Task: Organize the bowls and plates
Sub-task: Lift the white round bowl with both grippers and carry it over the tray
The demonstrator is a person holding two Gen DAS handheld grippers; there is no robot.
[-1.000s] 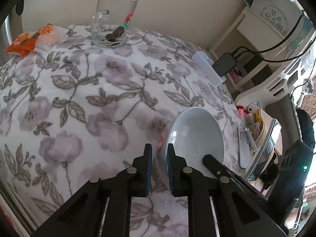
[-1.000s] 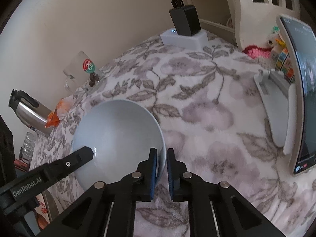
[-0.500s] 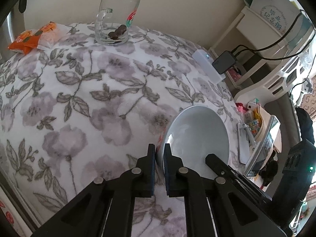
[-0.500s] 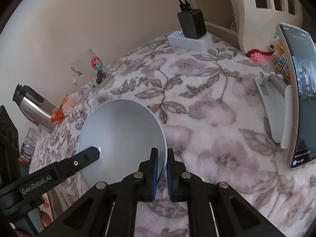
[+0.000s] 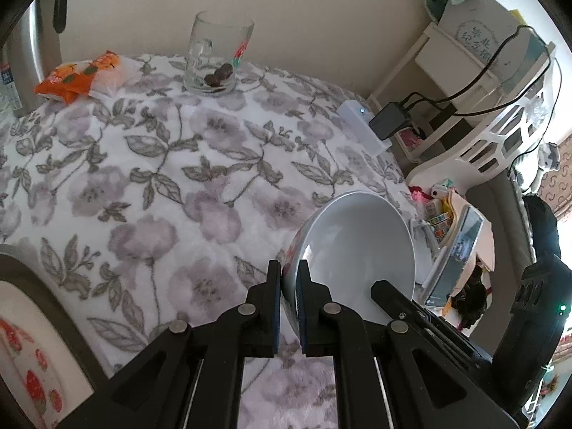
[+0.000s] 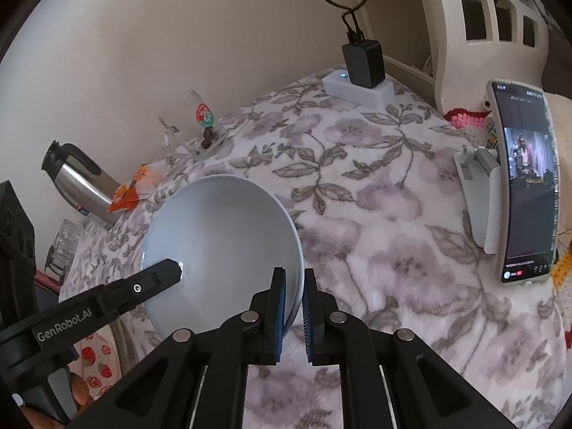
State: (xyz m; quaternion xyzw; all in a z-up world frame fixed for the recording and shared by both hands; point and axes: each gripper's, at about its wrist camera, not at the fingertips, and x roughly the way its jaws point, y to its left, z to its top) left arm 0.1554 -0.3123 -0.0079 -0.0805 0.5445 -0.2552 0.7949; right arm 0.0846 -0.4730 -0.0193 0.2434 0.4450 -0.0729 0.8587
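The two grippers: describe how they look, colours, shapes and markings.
The left gripper and right gripper are matte black linkage frames with silver round pivot pins. Each has two flat narrow fingers lined with blue ribbed pads. The left one's side reads "GenRobot.AI" in white lettering. No cables or sleeves show.

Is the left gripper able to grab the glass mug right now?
Probably not: the left gripper is shut on the bowl rim, and the glass mug stands far across the floral cloth.
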